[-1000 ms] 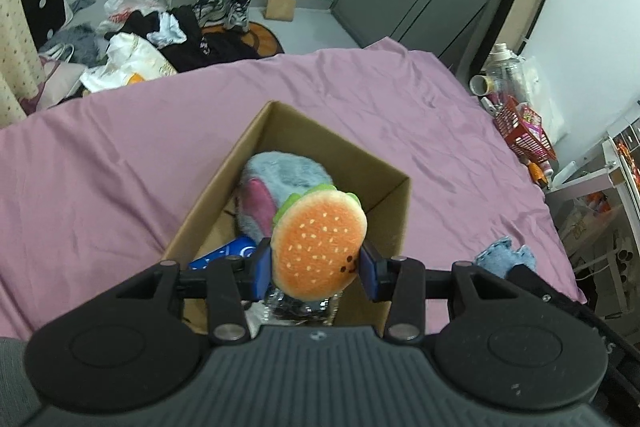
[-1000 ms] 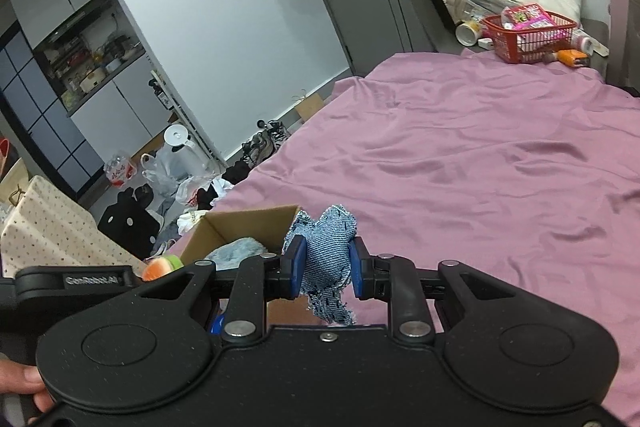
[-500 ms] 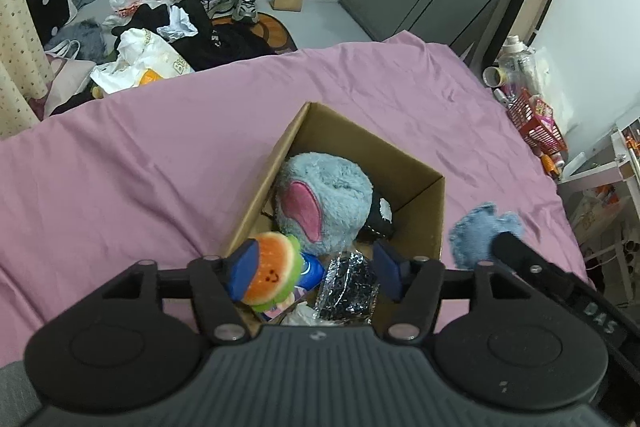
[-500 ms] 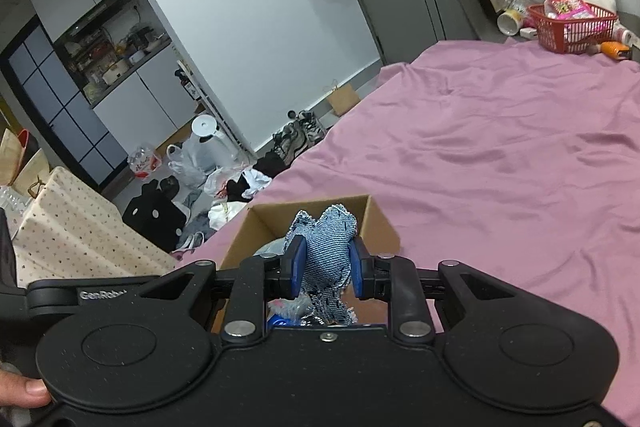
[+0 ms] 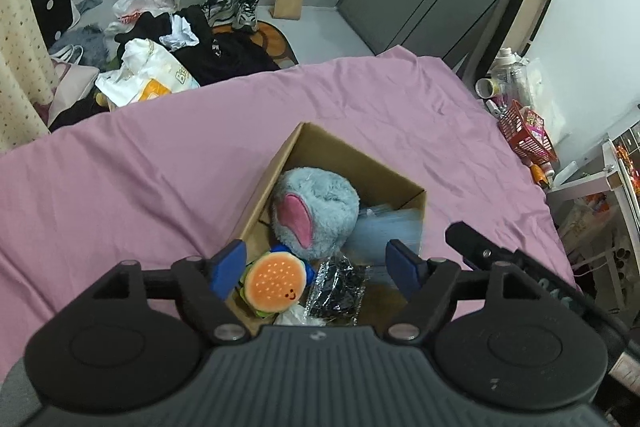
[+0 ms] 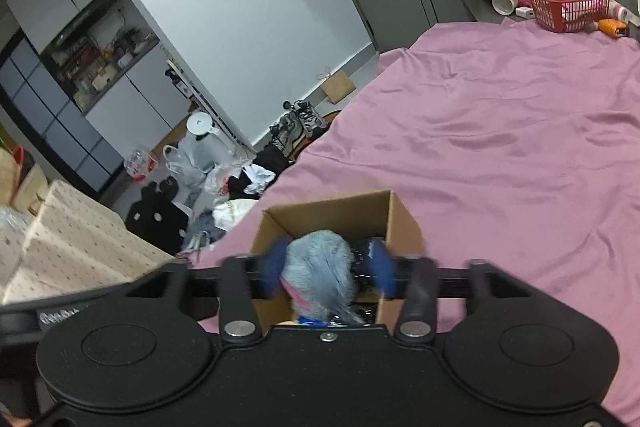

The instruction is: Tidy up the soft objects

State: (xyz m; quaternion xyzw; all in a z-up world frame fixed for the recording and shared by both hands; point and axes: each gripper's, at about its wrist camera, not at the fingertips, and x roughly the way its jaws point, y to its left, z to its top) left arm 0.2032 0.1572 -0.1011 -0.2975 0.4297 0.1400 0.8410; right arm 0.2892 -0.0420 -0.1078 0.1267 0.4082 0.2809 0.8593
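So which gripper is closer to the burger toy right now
Left. The left gripper hangs open just above the burger toy, which lies in the box beside its left finger. The right gripper is open over the box's far side.

My right gripper [image 6: 328, 269] is hanging over the cardboard box [image 6: 402, 223] on the purple bedsheet [image 6: 500, 147], jaws spread wide. Fluffy blue plush [image 6: 320, 263] sits between them in the box, everything motion-blurred. Red basket [image 6: 568, 7] far off by the wall.
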